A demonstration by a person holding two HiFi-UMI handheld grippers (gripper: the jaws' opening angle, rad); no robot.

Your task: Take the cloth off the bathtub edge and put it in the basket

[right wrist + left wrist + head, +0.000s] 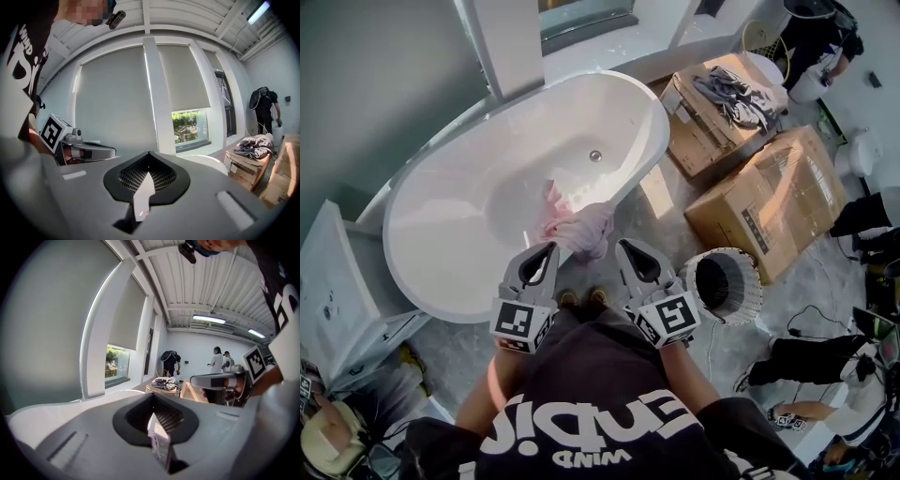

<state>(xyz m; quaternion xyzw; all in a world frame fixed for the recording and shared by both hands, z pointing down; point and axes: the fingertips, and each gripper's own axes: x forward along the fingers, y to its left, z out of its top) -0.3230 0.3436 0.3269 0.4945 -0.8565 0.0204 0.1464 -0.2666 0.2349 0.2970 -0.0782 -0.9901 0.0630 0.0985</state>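
Observation:
A pink cloth (583,228) hangs crumpled over the near edge of the white bathtub (459,197). My left gripper (550,249) is shut, its tip just left of the cloth and a little short of it, holding nothing. My right gripper (624,246) is also shut and empty, just right of the cloth. The round white woven basket (724,285) stands on the floor to the right of the right gripper. In the left gripper view the closed jaws (152,399) point level across the tub, with the right gripper (216,380) beside them. The right gripper view shows its shut jaws (147,155) and the left gripper (88,151).
Two cardboard boxes (773,199) (705,127) stand right of the tub, the far one with grey clothes (738,94) on it. A white cabinet (337,281) stands at the left. Several people stand at the picture edges. A window wall (190,124) lies behind the tub.

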